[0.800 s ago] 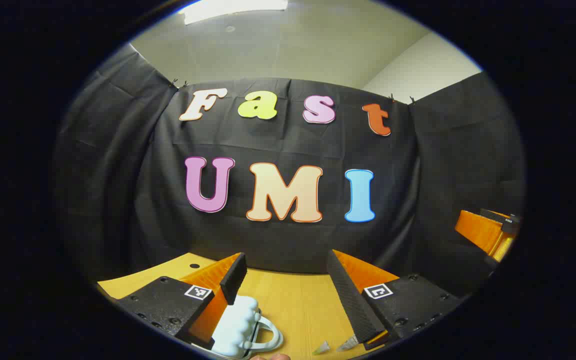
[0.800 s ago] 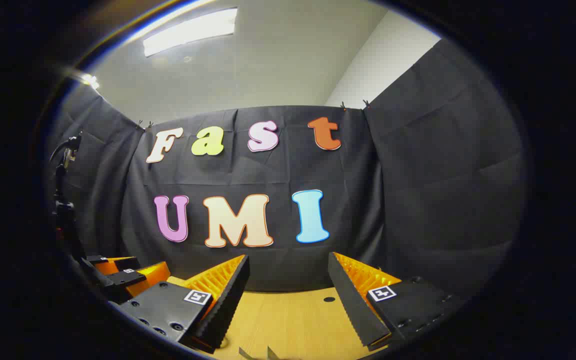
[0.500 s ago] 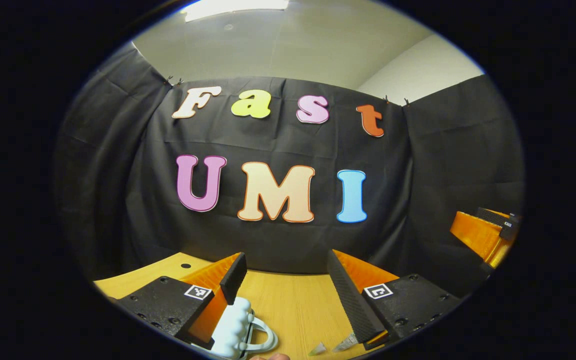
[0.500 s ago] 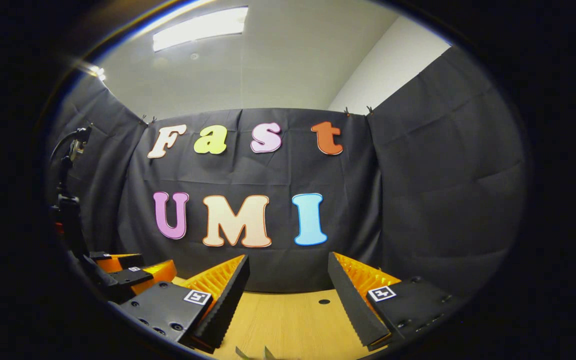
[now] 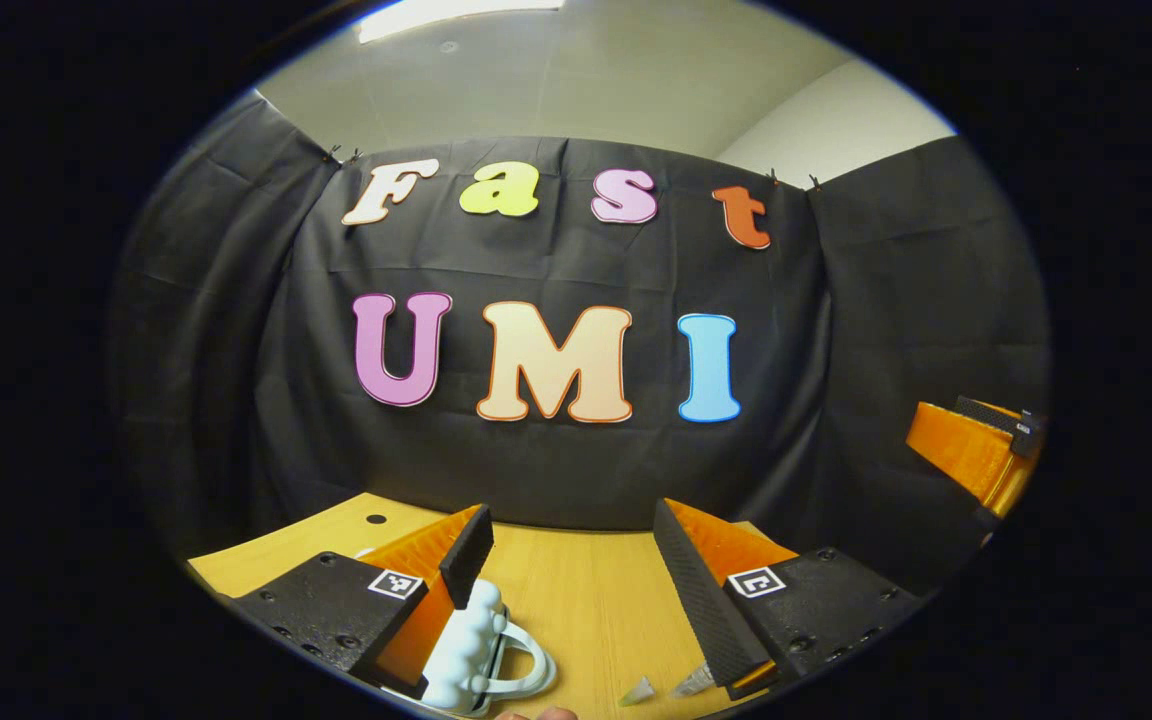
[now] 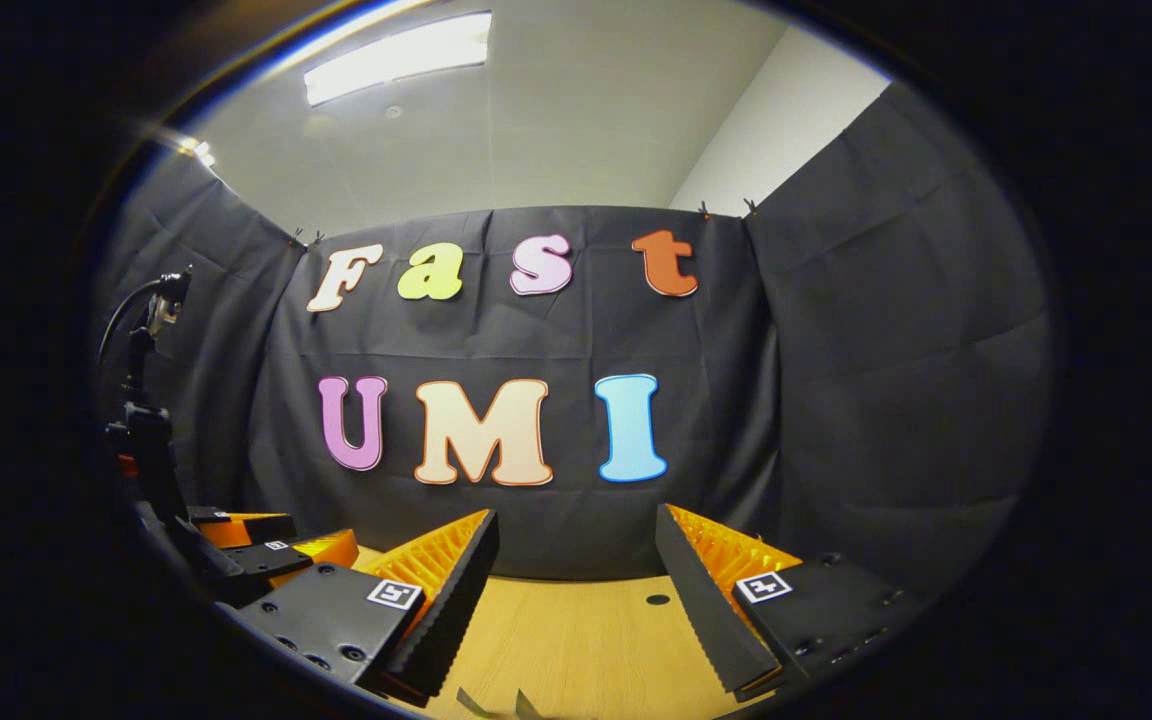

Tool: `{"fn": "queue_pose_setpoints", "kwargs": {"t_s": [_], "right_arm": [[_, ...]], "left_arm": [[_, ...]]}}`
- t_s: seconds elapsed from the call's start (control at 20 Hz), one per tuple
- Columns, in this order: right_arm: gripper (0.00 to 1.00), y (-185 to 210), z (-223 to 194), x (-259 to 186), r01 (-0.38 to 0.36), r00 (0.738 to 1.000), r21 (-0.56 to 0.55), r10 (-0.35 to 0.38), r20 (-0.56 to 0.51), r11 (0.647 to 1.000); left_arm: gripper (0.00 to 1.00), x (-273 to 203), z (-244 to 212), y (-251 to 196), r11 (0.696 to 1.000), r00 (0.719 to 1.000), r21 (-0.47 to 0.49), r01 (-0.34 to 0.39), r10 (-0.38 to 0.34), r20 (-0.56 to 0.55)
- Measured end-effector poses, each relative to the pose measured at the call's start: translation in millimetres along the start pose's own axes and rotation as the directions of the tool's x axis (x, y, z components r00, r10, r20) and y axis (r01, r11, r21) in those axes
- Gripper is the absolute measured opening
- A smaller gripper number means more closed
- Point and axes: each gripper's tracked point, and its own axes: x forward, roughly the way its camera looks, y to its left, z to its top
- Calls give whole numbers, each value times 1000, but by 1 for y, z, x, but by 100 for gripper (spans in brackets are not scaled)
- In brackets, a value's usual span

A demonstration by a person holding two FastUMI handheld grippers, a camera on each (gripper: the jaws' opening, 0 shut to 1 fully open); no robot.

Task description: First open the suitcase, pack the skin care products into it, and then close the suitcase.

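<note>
while both tools point level at the black cloth wall (image 5: 556, 470), the left gripper (image 5: 566, 545) stands wide open with nothing between its fingers. below its left finger (image 5: 466, 555), in the left gripper view, lies one pale blue-white object (image 5: 476, 650) with a bumpy ribbed top and a loop handle; whether it is the suitcase or part of it cannot be told. finger and object overlap in the frame; contact cannot be told. two small clear pointed pieces (image 5: 639, 690) lie on the wooden table (image 5: 586, 600) near the right finger's base. at the bottom edge a sliver of a hand (image 5: 536, 714) shows.

right gripper (image 6: 576, 555): also wide open, holding nothing, over bare table (image 6: 576, 640). two small dark pointed shapes (image 6: 471, 703) sit at the bottom edge, too cut off to identify.

writing: each gripper carries two square black-and-white coded markers, one per finger base (image 5: 394, 584); no readable brand or label on any object.

counts: two grippers, four fingers, one pale handled object, two clear pieces, one round hole (image 5: 376, 519) in the table in the left gripper view and one (image 6: 658, 600) in the right gripper view.

the other gripper appears at far right in the left gripper view, and at far left, beside a dark stand (image 6: 141, 440) with a cable, in the right gripper view. skin care products: cannot be identified.
</note>
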Motion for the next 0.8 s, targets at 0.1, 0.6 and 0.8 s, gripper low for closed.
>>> {"fn": "queue_pose_setpoints", "kwargs": {"t_s": [0.1, 0.6, 0.8], "right_arm": [[97, -6, -6, 7, -3, 1000, 24, 4, -10, 1000], [98, 5, -26, 28, 64, 996, 0, -64, -58, 998], [98, 10, -29, 33, 74, 995, -23, -75, -64, 997]], "left_arm": [[95, -1, -18, 2, 1000, 999, 17, -15, 16, -36], [95, 11, -138, 26, 999, 923, -30, 20, -30, -383], [95, 13, -166, 24, 998, 889, -14, 56, -57, -455]]}}
